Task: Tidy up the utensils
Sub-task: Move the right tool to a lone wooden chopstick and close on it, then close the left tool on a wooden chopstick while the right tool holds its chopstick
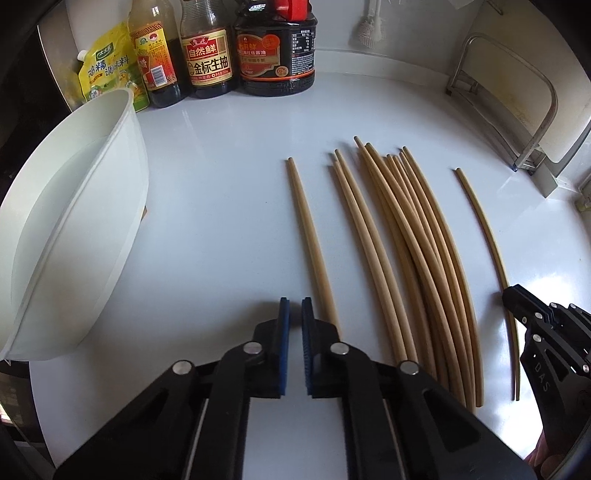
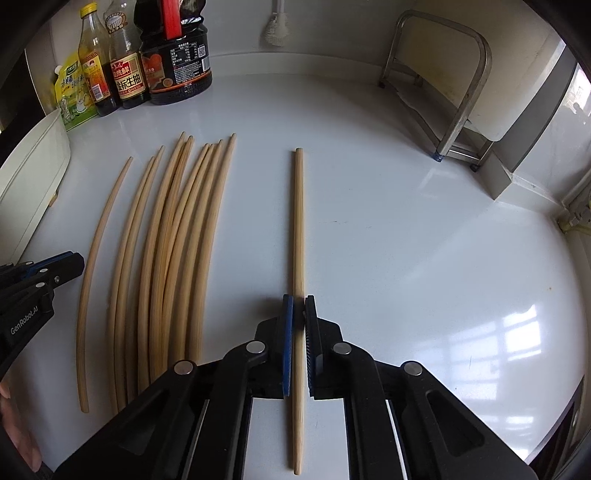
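This is a home kitchen. A glossy white countertop (image 1: 229, 192) spreads ahead of the left gripper (image 1: 295, 310). Far ahead of it and to its left, soy sauce bottles (image 1: 210, 55) and a yellow seasoning pouch (image 1: 107, 66) stand against the wall. A dish brush (image 2: 277, 26) hangs far ahead of the right gripper (image 2: 298, 306), a steel rack (image 2: 450, 92) stands ahead to its right, and wooden chopsticks (image 2: 177, 236) lie ahead to its left.
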Motion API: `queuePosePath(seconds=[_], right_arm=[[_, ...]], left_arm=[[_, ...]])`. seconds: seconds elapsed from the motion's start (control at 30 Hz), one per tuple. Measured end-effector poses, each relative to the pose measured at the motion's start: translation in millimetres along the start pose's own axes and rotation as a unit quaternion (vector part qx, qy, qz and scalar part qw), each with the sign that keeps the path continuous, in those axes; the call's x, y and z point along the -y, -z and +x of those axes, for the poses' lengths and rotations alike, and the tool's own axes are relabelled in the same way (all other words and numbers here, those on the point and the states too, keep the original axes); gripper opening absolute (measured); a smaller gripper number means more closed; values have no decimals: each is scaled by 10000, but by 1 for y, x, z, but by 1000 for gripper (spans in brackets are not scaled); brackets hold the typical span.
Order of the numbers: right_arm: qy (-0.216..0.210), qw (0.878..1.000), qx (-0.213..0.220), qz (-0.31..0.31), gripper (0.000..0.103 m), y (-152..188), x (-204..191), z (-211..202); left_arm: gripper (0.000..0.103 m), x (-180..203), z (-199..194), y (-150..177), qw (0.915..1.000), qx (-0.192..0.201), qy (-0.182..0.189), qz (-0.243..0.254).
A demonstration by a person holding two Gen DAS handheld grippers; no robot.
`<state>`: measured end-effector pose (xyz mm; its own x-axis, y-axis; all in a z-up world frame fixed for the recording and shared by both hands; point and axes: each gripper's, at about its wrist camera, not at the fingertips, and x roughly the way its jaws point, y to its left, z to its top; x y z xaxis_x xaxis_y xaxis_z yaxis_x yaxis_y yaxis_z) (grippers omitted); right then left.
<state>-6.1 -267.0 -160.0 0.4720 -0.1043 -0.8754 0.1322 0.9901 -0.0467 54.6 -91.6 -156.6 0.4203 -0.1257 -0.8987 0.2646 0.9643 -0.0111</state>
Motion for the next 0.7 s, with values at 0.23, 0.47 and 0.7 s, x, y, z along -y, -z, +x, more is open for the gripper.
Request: queuePosePath(seconds=[0.23,0.47,0.7], right_arm=[[-132,9998,-32,145,6,1,5,-1],[-187,9996,-11,205,6,3,6,-2],[-210,9994,0,285,6,3,10,-2]], left_arm=[[5,-10,0,-1,9986,-84,441,-269],[5,-13,-4,1,9977,-34,602,-323],[46,-15,-19,-2,9975,237,571,-347]])
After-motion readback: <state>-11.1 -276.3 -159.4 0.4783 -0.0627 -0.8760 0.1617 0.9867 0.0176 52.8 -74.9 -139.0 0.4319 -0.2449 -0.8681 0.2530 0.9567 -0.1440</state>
